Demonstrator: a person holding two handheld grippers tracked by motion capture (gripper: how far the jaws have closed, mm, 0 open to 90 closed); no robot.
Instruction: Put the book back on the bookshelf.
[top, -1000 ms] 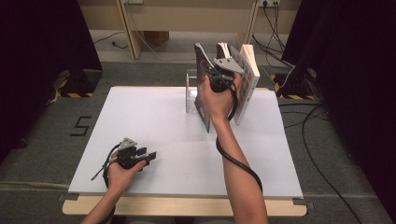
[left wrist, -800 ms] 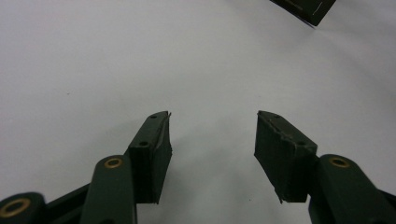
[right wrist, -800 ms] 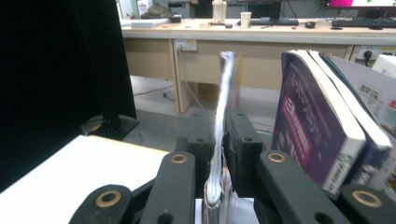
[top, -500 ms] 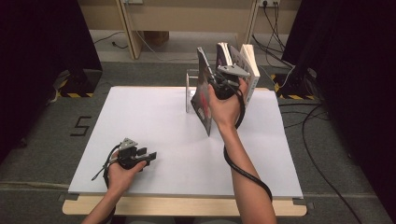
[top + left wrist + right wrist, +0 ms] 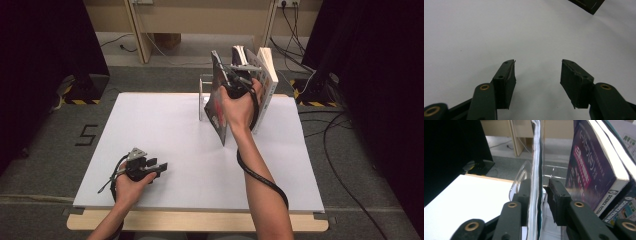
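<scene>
My right claw (image 5: 231, 80) is raised at the far side of the bench (image 5: 165, 130), with my forearm stretched forward and up from the near edge and the wrist bent so the claw points away from me. Between its jaws sits a thin magazine (image 5: 218, 102), held edge-on and tilted, its lower corner near the bench surface. In the right gripper view, the magazine (image 5: 535, 177) runs straight up between the two jaws; the left pad lies against it, while a narrow gap shows on the right pad's side. The jaws have just been opening a little, so I read this grip as loosened rather than clenched. Just beside the magazine stands a clear acrylic holder (image 5: 520, 180), and to the right a purple-covered book (image 5: 589, 170) leans among other upright books (image 5: 262, 82).

My left claw (image 5: 152, 167) rests low near the front left of the bench, hand wrapped around its body, forearm coming in from the near edge. In the left gripper view its jaws stand wide apart over bare white surface, released, gripping nothing (image 5: 537, 72).
</scene>
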